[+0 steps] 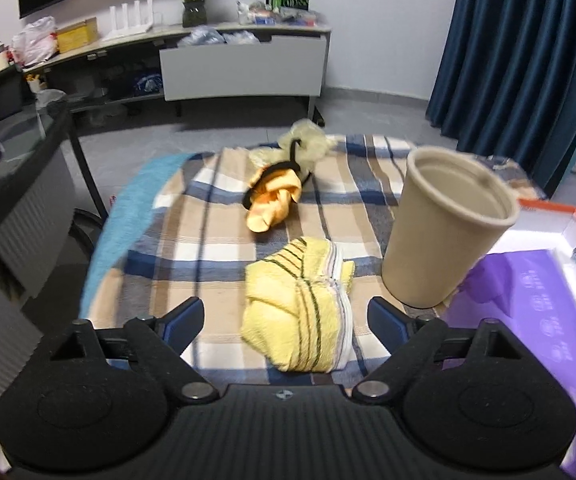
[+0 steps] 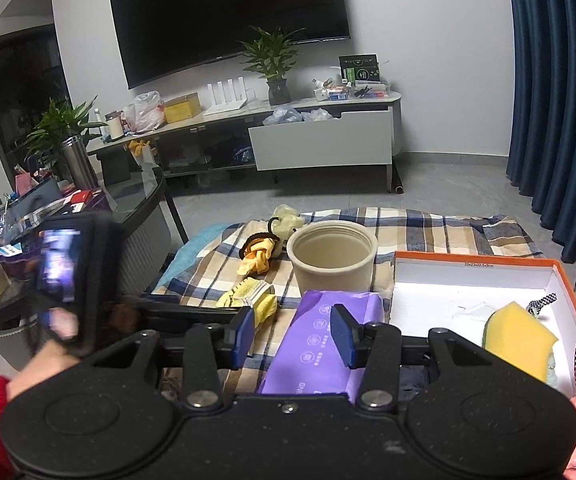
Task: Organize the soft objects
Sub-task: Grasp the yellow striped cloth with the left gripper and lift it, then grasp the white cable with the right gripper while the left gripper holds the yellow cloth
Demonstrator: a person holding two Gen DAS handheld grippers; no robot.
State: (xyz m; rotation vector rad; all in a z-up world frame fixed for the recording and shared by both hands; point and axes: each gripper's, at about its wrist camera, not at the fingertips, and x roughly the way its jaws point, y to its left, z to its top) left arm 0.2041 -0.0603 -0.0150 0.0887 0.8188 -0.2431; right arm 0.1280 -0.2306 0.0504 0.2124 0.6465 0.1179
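Two claws are in play. Our left claw (image 1: pixel 284 322) stands wide with nothing between its pads, poised just above the folded yellow striped towel (image 1: pixel 301 306). Our right claw (image 2: pixel 292 336) stands half open over the purple packet (image 2: pixel 327 336); we cannot tell whether its pads touch it.

The towel lies on the plaid blanket (image 1: pixel 208 240), just left of the beige cup (image 1: pixel 443 228). We judge it light, limp and thick. A pinch across the bunched folds at its middle should lift all layers; a corner grab would let it unfurl.

Beyond the cup, an orange cloth with a black band (image 1: pixel 274 196) lies further back. Right of the cup sits the orange-rimmed box (image 2: pixel 567 280), holding a yellow sponge (image 2: pixel 519 340). The cup looks easy to tip, so we'd carry the towel high over its rim.
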